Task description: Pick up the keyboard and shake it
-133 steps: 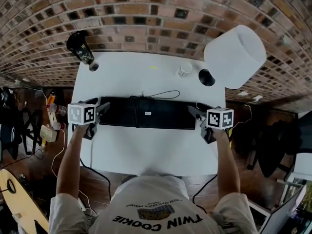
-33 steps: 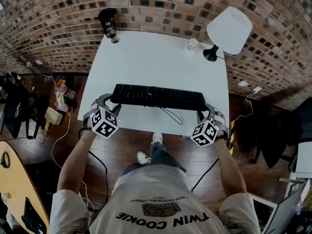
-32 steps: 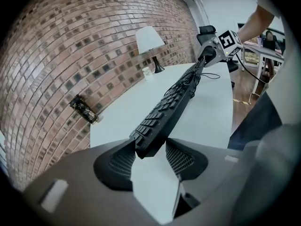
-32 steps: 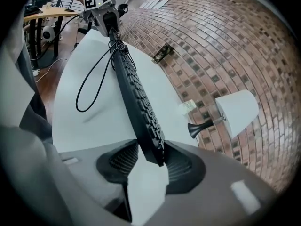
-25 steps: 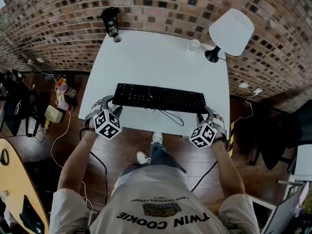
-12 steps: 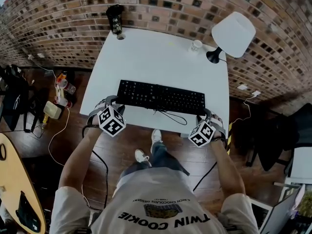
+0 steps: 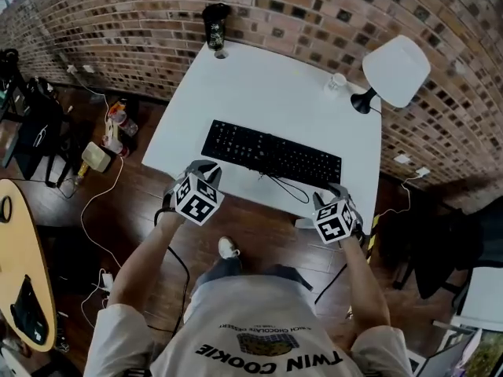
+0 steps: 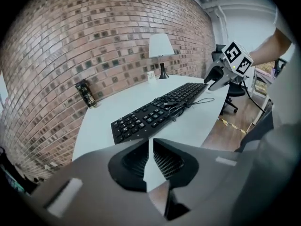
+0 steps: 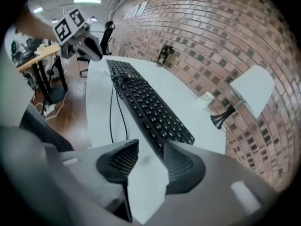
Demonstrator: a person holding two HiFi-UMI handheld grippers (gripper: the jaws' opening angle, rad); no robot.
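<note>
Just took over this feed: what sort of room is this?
Likely an office or lab workspace: white desk against a brick wall, holding a keyboard and table lamp.

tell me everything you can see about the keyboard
The keyboard is black, long and flat, and looks like plastic, with rows of dark keys. It lies keys up, slightly askew, near the front edge of the white table. Its black cable crosses the keys near the middle and loops onto the table in front. Nothing else touches it.

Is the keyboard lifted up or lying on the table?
Lying flat: the keyboard rests keys-up on the white table.
</note>
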